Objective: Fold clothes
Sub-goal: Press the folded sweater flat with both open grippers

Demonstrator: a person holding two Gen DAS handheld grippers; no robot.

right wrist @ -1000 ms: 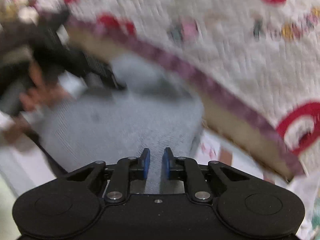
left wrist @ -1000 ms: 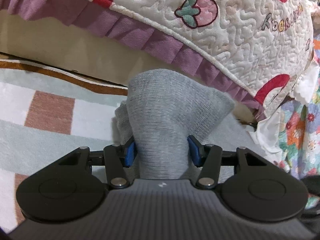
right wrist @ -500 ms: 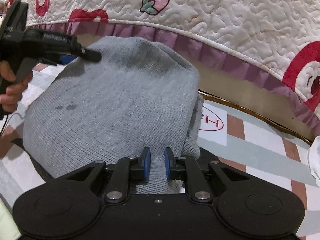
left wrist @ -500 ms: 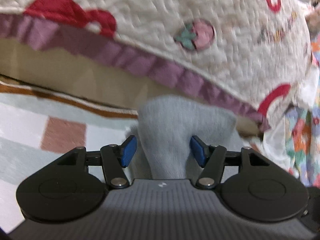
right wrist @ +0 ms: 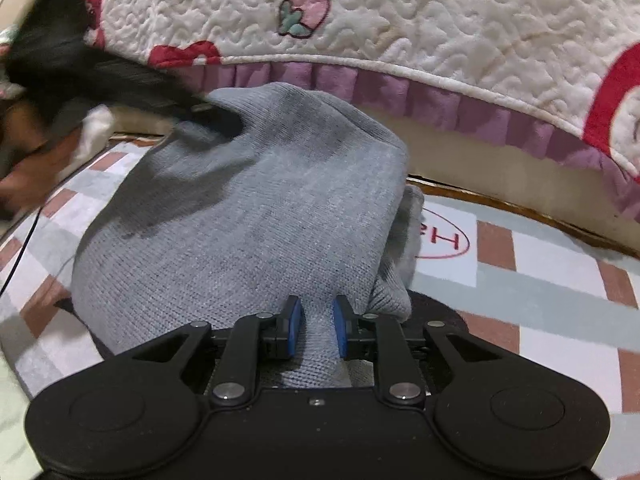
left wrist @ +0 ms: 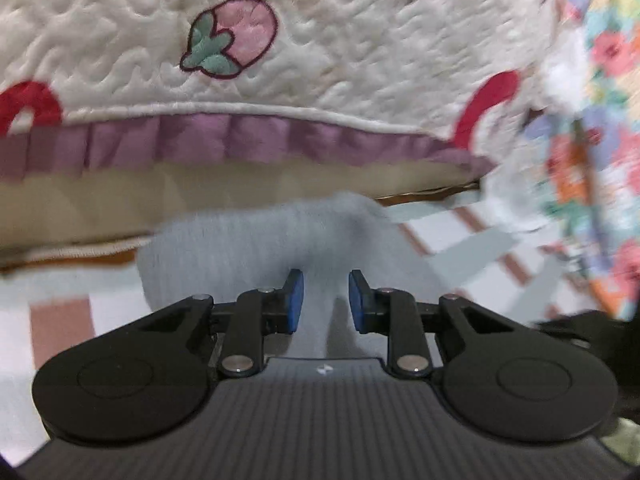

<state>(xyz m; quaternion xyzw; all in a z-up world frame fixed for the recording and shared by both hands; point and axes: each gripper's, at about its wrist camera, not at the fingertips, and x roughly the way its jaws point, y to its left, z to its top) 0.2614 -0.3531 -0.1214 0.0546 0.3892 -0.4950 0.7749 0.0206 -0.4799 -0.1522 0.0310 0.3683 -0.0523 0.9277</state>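
Observation:
A grey knit garment [right wrist: 260, 208] lies bunched on a checked rug [right wrist: 520, 280], its far end raised. My right gripper [right wrist: 317, 326] is shut on its near edge, with a fold of knit pinched between the blue pads. In the left wrist view the same grey garment [left wrist: 260, 240] is blurred, and my left gripper [left wrist: 325, 300] is shut on a narrow fold of it. The right wrist view shows the left gripper [right wrist: 192, 108] as a dark blur at the garment's far left corner, with a hand [right wrist: 24, 176] behind it.
A white quilted cover [right wrist: 440, 20] with strawberry motifs and a purple ruffle [left wrist: 240, 140] hangs just behind the garment. A beige base [left wrist: 120, 200] runs under it. Floral fabric [left wrist: 600, 160] hangs at the right in the left wrist view. A thin black cable [right wrist: 24, 248] crosses the rug.
My left gripper's fingers have closed from wide apart to a narrow pinch on the grey knit, and it has swung sideways. My right gripper keeps its hold; the garment is more spread.

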